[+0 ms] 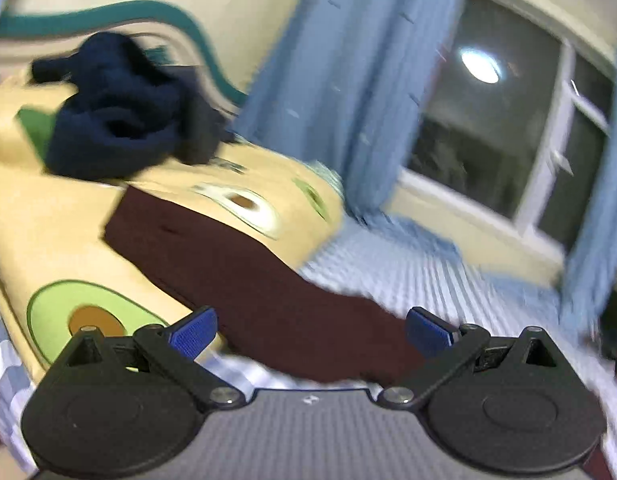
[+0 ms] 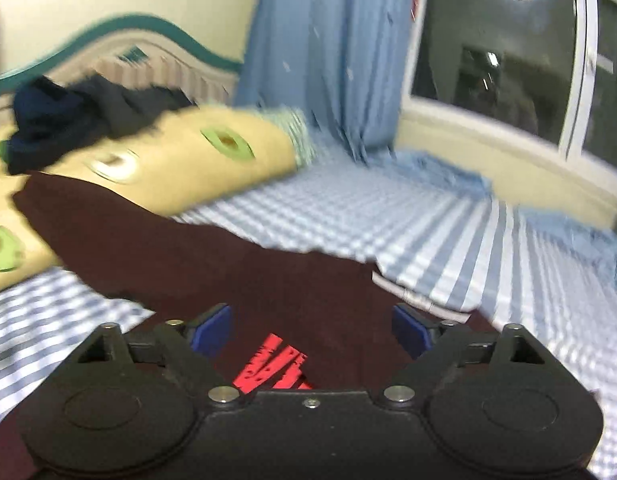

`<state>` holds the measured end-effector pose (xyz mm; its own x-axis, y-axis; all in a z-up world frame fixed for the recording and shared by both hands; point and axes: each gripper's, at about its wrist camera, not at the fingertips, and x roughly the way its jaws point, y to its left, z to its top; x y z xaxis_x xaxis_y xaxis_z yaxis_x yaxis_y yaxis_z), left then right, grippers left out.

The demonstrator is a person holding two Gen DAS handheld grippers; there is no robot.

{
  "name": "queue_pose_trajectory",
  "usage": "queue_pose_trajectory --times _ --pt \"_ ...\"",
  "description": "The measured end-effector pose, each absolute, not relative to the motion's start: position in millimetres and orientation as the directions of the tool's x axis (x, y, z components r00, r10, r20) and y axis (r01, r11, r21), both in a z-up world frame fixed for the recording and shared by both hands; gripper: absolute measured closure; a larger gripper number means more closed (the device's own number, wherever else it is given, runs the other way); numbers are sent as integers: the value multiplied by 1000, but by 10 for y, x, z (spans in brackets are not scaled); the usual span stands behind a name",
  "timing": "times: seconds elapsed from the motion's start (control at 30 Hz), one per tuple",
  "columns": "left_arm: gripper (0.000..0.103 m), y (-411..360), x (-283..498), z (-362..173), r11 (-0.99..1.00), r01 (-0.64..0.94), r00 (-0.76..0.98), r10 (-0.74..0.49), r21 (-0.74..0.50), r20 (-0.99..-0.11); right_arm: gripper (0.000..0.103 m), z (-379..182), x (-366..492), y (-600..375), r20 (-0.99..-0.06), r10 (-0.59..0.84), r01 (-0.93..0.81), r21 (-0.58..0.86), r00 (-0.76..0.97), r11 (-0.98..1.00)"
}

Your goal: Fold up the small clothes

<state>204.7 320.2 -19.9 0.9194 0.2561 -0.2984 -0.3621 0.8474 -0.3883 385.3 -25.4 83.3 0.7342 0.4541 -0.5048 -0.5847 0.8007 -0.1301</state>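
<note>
Left tongs (image 1: 311,331) spread wide, gripping nothing, poised over the dark maroon garment (image 1: 244,264). Lying half across the avocado-print pillow (image 1: 52,240), half on the checked bed (image 1: 408,264). Soft, light, limp; best pinched at a corner or hem. Navy clothes pile (image 1: 108,120) crowding the far end, apart from it.

Right tongs (image 2: 311,330) gaping too, nothing between the pads. Maroon cloth directly beneath, red print (image 2: 268,368) showing. Near edge, possibly a hem, blurred. Plenty of bare bed towards the blue curtain (image 2: 328,48) for spreading flat.
</note>
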Motion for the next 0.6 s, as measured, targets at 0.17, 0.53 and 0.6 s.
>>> queue_pose_trajectory --times 0.17,0.53,0.6 --pt "1 3874 2318 -448 780 -460 886 373 -424 -275 8 1238 3090 -613 -429 464 -583 -201 775 787" --pt "1 4541 2805 -893 638 -509 857 436 -578 -274 8 1445 2576 -1234 -404 264 -341 -131 876 931" --pt "1 4576 2932 -881 633 -518 851 453 -575 -268 8 1472 2558 -1306 -400 237 -311 -131 885 941"
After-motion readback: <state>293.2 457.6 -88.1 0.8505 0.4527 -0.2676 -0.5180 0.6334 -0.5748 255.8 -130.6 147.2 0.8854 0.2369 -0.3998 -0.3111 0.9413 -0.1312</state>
